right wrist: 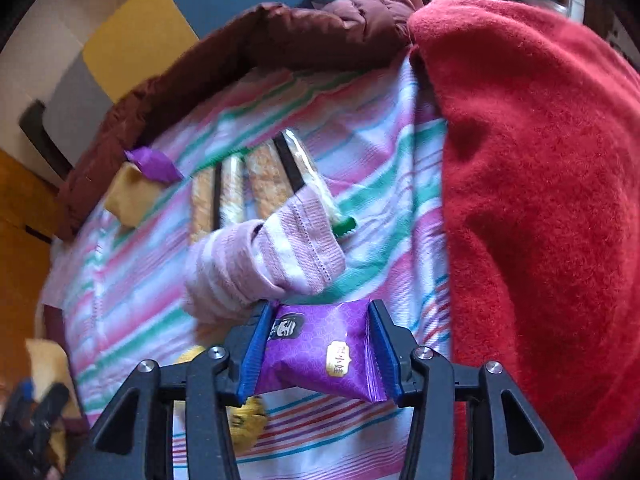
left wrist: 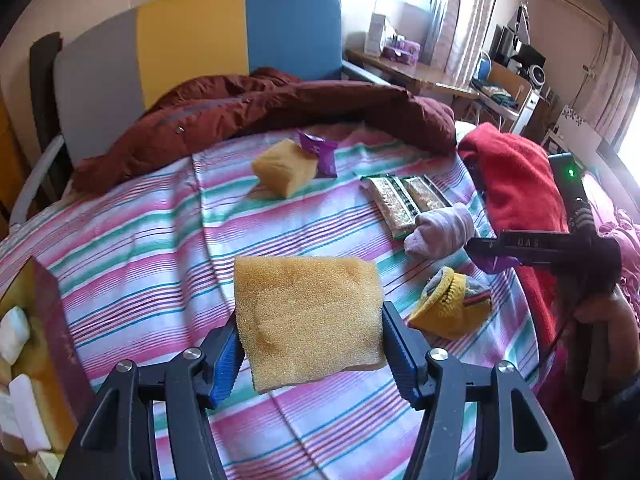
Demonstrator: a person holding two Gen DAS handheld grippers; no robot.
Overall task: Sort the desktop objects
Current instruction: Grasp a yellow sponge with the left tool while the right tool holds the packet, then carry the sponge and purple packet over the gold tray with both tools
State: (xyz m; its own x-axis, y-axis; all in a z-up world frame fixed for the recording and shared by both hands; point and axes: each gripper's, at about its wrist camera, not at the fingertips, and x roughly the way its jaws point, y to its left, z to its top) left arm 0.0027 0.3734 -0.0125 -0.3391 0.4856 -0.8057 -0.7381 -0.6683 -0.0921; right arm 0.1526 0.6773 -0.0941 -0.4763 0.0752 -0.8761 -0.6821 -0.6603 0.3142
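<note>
Meanwhile, the left gripper (left wrist: pixel 310 346) clamps a sponge (left wrist: pixel 308 316) above the bed (left wrist: pixel 132 216), the right gripper (right wrist: pixel 320 354) a purple snack packet (right wrist: pixel 324 354); socks (left wrist: pixel 440 232), bars (left wrist: pixel 404 200) and another sponge (left wrist: pixel 282 172) remain unsorted.

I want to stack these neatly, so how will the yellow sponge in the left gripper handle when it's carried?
The sponge, clamped in the left gripper, looks soft: its open-pored foam dents near the pads. It is probably very light for its bulk. Its rough surface should resist slipping, though it may spring back once let go.
</note>
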